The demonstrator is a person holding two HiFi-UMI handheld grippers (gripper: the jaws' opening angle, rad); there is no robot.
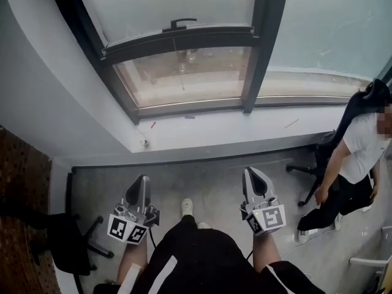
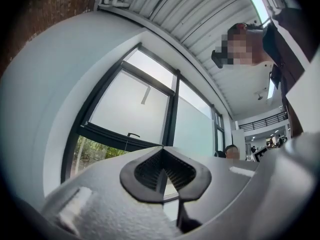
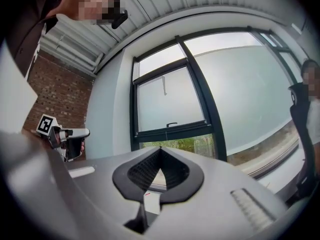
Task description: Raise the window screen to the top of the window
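The pale translucent window screen [image 1: 177, 2] hangs in the black-framed window [image 1: 260, 48]. Its dark bottom bar, with a small handle [image 1: 182, 23], sits partway down, with clear glass below it. The left gripper [image 1: 143, 179] and right gripper [image 1: 254, 173] hover low over the grey floor [image 1: 214, 182], well apart from the screen. Both pairs of fingers are pressed together and hold nothing.

Black window frame [image 1: 258, 48]; pale grey window screen [image 1: 177, 2]; red brick wall [image 3: 64, 95].
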